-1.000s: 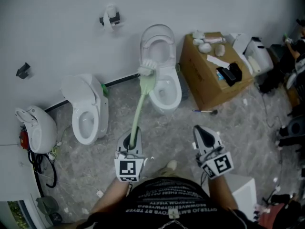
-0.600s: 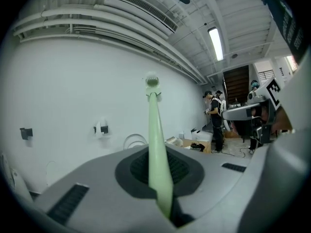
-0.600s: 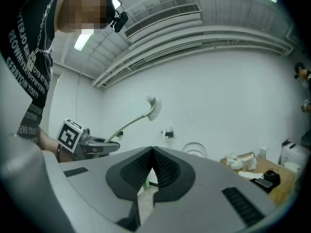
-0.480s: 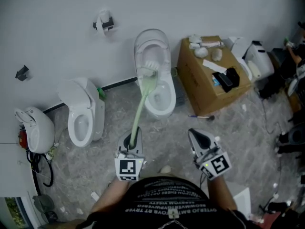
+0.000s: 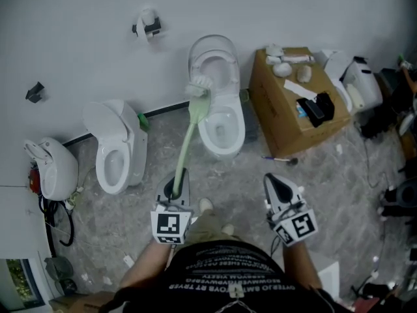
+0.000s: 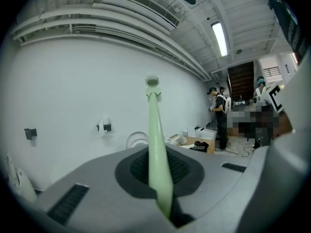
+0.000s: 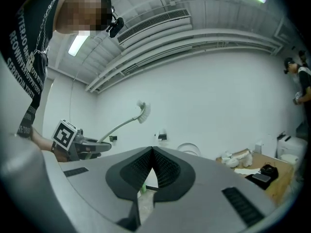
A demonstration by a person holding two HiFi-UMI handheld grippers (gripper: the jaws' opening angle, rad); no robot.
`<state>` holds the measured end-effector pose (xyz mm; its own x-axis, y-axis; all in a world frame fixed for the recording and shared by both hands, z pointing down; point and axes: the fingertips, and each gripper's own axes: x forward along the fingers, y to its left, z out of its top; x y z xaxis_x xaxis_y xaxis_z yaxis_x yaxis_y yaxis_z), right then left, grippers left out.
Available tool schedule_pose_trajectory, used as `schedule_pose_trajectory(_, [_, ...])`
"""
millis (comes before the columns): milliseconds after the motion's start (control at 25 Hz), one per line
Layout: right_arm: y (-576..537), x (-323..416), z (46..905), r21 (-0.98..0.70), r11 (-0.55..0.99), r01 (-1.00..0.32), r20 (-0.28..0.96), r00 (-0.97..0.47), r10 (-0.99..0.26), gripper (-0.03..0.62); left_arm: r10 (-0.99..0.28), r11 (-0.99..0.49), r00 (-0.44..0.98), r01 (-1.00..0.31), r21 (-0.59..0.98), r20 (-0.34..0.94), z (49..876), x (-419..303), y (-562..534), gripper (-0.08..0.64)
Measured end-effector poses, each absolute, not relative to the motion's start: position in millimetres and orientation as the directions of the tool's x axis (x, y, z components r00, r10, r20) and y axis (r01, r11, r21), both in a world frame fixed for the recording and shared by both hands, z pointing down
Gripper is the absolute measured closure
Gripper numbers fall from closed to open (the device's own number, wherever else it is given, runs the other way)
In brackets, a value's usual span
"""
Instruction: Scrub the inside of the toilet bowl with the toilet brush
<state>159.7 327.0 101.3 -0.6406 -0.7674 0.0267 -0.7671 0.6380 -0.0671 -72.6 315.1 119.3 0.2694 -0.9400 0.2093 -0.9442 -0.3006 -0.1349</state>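
My left gripper (image 5: 177,180) is shut on the pale green handle of the toilet brush (image 5: 189,132). The handle slants up and away from me, and its white bristle head (image 5: 199,87) shows over the left edge of the open white toilet (image 5: 221,119). In the left gripper view the handle (image 6: 157,149) rises between the jaws to the head (image 6: 152,81), well above the toilet lid (image 6: 138,139). In the right gripper view the brush head (image 7: 142,111) hangs in the air beyond my left gripper (image 7: 85,147). My right gripper (image 5: 274,181) is shut and empty, to the right.
A second white toilet (image 5: 117,150) stands to the left, with a white fixture (image 5: 51,172) and cables beyond it. A cardboard box (image 5: 292,113) carrying small items stands right of the bowl. A paper holder (image 5: 148,25) hangs on the wall. People stand at the far right (image 6: 219,115).
The brush head has shifted slightly left, from over the seat opening to its left edge. Both grippers keep their hold and spacing. A shoe now shows between them.
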Motion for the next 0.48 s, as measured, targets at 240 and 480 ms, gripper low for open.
schedule_pose_trajectory(240, [313.9, 156.2, 116.3, -0.069, 0.624, -0.779, 0.043, -0.627, -0.778, 0.588, -0.937, -0.287, 0.259, -0.953, -0.093, 0.237, 135.7, -83.4, 308.1, 0.558])
schedule_pose_trajectory(480, [292.5, 160.4, 127.3, -0.084, 0.607, -0.79, 0.1, -0.613, -0.784, 0.588, -0.931, -0.286, 0.256, -0.955, -0.083, 0.258, 155.2, -82.4, 278.4, 0.558])
